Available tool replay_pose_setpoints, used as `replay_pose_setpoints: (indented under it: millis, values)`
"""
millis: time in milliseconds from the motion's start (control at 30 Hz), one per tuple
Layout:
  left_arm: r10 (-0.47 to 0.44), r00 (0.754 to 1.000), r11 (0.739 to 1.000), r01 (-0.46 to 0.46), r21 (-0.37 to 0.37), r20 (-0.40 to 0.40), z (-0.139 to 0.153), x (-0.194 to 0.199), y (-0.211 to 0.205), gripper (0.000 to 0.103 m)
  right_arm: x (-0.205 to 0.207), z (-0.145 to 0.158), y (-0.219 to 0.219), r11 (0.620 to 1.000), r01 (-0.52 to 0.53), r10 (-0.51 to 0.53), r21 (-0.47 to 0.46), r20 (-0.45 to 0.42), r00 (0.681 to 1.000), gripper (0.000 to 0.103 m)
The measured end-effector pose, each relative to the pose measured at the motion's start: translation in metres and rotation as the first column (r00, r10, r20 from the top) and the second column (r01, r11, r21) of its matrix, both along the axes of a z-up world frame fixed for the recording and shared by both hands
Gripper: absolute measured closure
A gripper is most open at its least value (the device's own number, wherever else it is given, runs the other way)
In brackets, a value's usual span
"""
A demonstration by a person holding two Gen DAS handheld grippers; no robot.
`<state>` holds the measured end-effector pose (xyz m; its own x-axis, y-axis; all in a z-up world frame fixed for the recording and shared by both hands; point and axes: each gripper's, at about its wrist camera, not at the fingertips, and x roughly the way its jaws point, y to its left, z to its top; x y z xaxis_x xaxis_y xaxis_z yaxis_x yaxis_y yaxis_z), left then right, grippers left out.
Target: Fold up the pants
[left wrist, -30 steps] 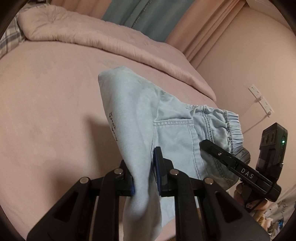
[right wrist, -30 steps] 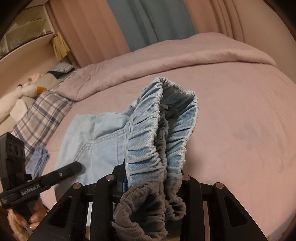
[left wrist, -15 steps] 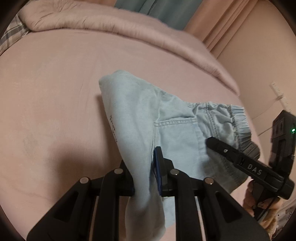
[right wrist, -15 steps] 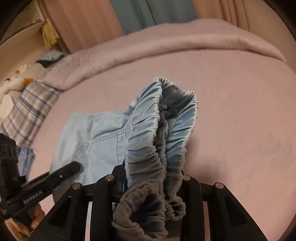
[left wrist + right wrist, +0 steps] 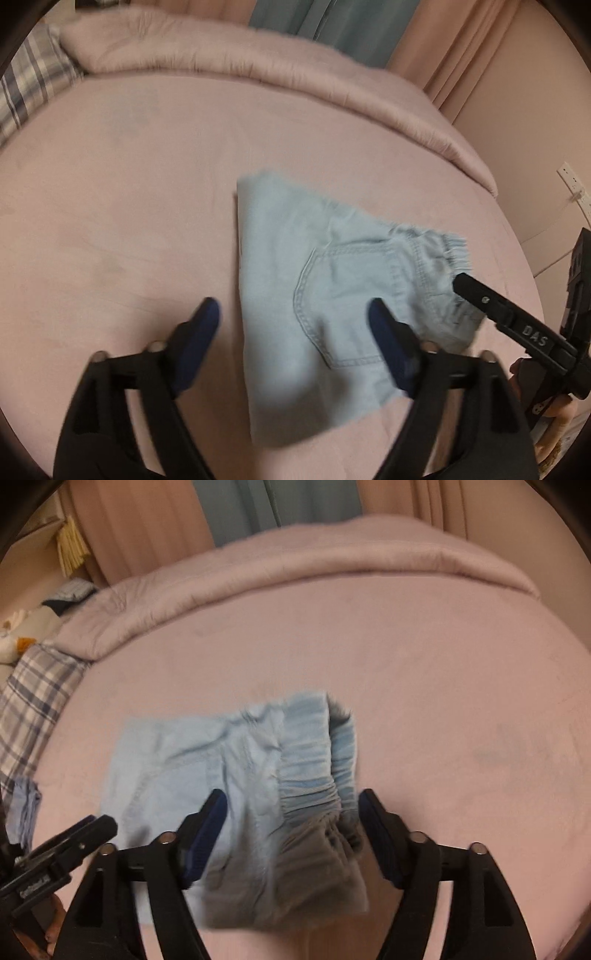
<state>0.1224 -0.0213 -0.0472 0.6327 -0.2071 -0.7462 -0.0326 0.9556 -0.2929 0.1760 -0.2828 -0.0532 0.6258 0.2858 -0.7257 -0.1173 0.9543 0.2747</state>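
Observation:
The light-blue denim pants (image 5: 325, 295) lie folded into a small bundle on the pink bed (image 5: 129, 192), back pocket up. In the left wrist view my left gripper (image 5: 293, 325) has its jaws opening wide, pads off the cloth, with the near edge of the pants between and below them. In the right wrist view the elastic waistband (image 5: 317, 775) lies crumpled between the opening jaws of my right gripper (image 5: 290, 823), and neither pad presses on it. The right gripper's tip (image 5: 480, 295) shows at the right of the left wrist view, by the waistband.
A rolled pink duvet (image 5: 258, 66) runs along the bed's far side. A plaid pillow (image 5: 33, 701) and soft toys (image 5: 11, 638) lie at the left end. Curtains (image 5: 147, 528) hang behind, and a wall with a power strip (image 5: 572, 181) stands to the right.
Both grippers were shut on lifted cloth, the left on a fold, the right on the waistband. Now both have opened wide and the pants have dropped flat onto the bed.

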Motion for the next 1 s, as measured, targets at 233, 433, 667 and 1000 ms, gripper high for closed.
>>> replay_pose_setpoints:
  millis: [233,433,667,1000]
  values:
    - [-0.005,0.994,0.999,-0.001,0.052,0.113,0.040,-0.049,-0.008,0.001,-0.061,0.054,-0.008,1.000,0.015,-0.012,-0.020,0.155,0.988,0.012]
    - [-0.014,0.998,0.998,0.010,0.064,0.062,0.026,-0.074,-0.022,0.001,-0.089,0.062,-0.005,1.000,0.012,-0.009,-0.015,0.184,0.983,0.010]
    - [-0.015,0.999,0.998,0.012,0.067,0.049,0.022,-0.084,-0.024,0.001,-0.087,0.051,0.007,1.000,0.010,-0.007,-0.015,0.152,0.988,0.010]
    - [0.001,0.999,0.997,-0.004,0.074,0.041,0.022,-0.092,-0.024,0.001,-0.093,0.052,0.012,0.999,0.019,-0.013,-0.034,0.168,0.986,0.010]
